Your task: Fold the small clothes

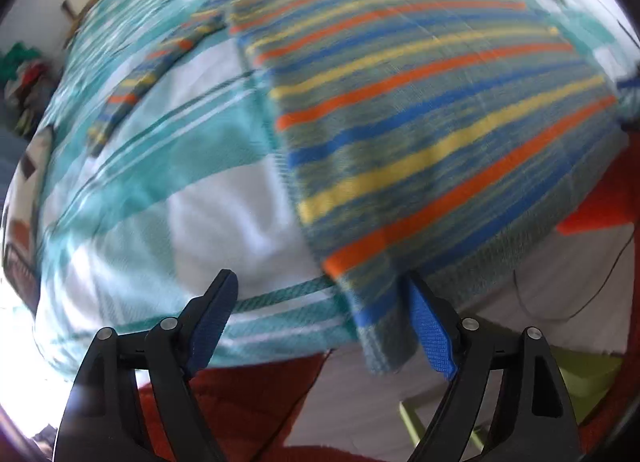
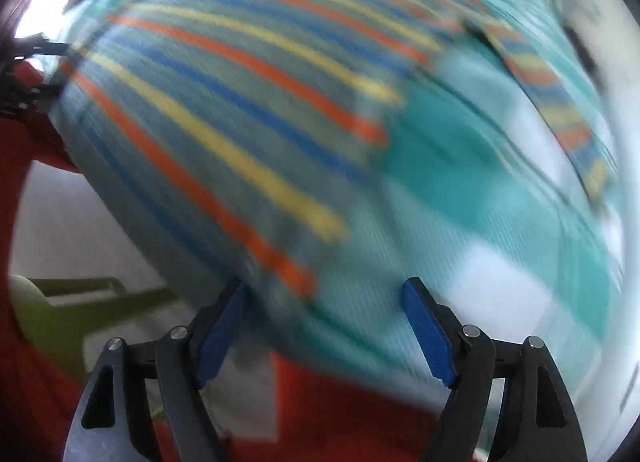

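A small striped knit sweater, grey-green with orange, yellow and blue bands, lies spread on a teal and white checked cloth. Its hem corner hangs over the near edge between my left gripper's fingers. My left gripper is open, its right pad beside the hanging corner. In the right wrist view the sweater is blurred and its other hem corner sits just ahead of my right gripper, which is open and empty. One sleeve stretches to the left, the other sleeve to the right.
The checked cloth covers a raised surface whose near edge runs just ahead of both grippers. Below it are red fabric, pale flooring with a thin cable, and a green frame. A pile of coloured clothes sits far left.
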A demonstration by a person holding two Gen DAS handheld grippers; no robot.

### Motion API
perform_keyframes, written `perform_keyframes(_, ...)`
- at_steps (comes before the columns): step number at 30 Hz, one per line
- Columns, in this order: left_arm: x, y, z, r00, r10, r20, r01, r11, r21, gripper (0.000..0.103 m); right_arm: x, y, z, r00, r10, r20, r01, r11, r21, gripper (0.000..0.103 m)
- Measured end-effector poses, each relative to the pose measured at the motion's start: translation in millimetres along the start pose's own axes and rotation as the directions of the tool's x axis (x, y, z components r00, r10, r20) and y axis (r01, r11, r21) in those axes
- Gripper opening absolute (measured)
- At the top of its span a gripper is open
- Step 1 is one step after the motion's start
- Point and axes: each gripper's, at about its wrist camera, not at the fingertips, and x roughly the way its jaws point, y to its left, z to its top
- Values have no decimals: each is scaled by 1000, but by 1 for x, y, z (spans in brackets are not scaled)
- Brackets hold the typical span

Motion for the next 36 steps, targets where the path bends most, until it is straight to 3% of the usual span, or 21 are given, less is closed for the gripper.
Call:
perform_keyframes(3, -37, 18, 13, 991, -37, 130, 56, 988, -146, 83, -23, -12, -10, 999, -10, 52, 3, 993, 120, 78)
perform_keyframes(6, -68, 36, 30, 959, -71, 275, 154, 942, -297, 97, -48, -24, -3, 983, 4, 183, -52, 965, 258, 79)
perform_keyframes(8, -77, 41, 44, 939, -69, 336, 190, 920, -343, 97, -56, -31, 8, 963, 32, 266, -125, 932, 340, 79)
perform_keyframes(12, -72, 49, 63, 924, -14, 383, 172, 908, -381, 97, -60, -41, 34, 902, 122, 414, -307, 856, 417, 79)
perform_keyframes(14, -62, 55, 60, 919, 19, 393, 159, 897, -413, 97, -59, -51, 40, 883, 128, 451, -350, 821, 451, 79)
perform_keyframes(18, -36, 61, 36, 933, 75, 351, 106, 876, -471, 97, -43, -95, 43, 846, 130, 518, -438, 723, 534, 79)
perform_keyframes(21, -29, 63, 19, 947, 85, 311, 79, 874, -479, 97, -37, -159, 36, 826, 54, 561, -466, 625, 626, 79)
perform_keyframes(24, -36, 64, 20, 934, 106, 342, 76, 876, -476, 97, -26, -225, 41, 825, 22, 565, -494, 511, 703, 79)
perform_keyframes(26, -36, 63, 24, 926, 137, 351, 50, 879, -475, 97, -13, -260, 49, 842, 26, 540, -494, 442, 749, 79)
perform_keyframes(28, -31, 61, 28, 931, 152, 331, 22, 883, -468, 97, 3, -282, 54, 858, 17, 513, -480, 381, 790, 78)
perform_keyframes(29, -27, 61, 28, 935, 155, 320, 13, 884, -467, 97, 12, -291, 58, 862, 18, 507, -479, 359, 801, 78)
perform_keyframes(32, -22, 62, 28, 942, 153, 297, 6, 881, -474, 97, 36, -303, 70, 888, 35, 458, -441, 344, 829, 74)
perform_keyframes(34, -21, 63, 27, 944, 159, 290, 0, 876, -482, 97, 54, -309, 71, 880, 73, 470, -468, 315, 826, 64)
perform_keyframes(35, -20, 65, 27, 945, 161, 283, -3, 873, -487, 97, 60, -314, 70, 884, 84, 460, -462, 307, 832, 60)
perform_keyframes(36, -18, 66, 26, 948, 160, 274, -4, 870, -494, 97, 65, -316, 69, 889, 91, 450, -455, 296, 840, 50)
